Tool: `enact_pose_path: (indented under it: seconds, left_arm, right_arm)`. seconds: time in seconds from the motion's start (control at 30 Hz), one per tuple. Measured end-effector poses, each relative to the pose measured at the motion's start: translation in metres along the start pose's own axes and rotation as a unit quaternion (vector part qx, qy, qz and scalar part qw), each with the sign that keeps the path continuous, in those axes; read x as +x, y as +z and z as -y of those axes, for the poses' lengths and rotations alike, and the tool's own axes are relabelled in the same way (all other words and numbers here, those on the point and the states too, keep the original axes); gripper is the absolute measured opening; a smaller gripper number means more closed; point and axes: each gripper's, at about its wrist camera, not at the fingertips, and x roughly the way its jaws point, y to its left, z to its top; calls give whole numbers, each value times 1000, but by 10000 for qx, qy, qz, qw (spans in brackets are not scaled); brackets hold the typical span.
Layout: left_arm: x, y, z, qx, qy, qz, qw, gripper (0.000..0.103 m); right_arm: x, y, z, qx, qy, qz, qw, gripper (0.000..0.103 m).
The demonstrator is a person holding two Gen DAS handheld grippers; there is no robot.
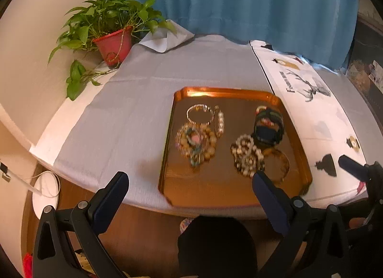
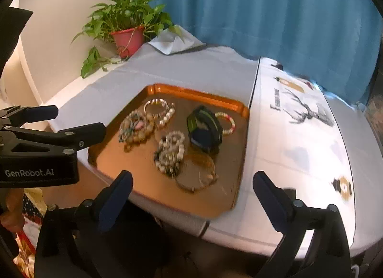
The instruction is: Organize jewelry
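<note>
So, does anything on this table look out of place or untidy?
Yes. On the orange tray the bracelets lie in overlapping heaps, not sorted. Behind it, the grey cloth's far corner is folded over near the plant pot.

"GenRobot.AI" — white letters on the left tongs' (image 2: 79, 122) black body; print on the cloth (image 1: 311, 110) — too blurred to read.

We see the tray (image 1: 167, 148) mid-frame on the table (image 1: 134, 101), bracelets (image 1: 196, 141) lying in it, the potted plant (image 1: 112, 29) upper left, the curtain (image 1: 239, 0) behind.
</note>
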Motion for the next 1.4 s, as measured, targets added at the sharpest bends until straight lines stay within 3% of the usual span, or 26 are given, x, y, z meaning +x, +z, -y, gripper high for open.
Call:
enact_pose_path:
  seconds: [0.33, 1.4]
  left_arm:
    - [-13, -16, 2, 43, 73, 13, 10000, 102]
    - [-16, -17, 6, 92, 163, 13, 9998, 102]
  right_arm:
    - [-16, -15, -1, -25, -144, 10, 9999, 102]
    - [-22, -17, -2, 35, -126, 27, 9999, 102]
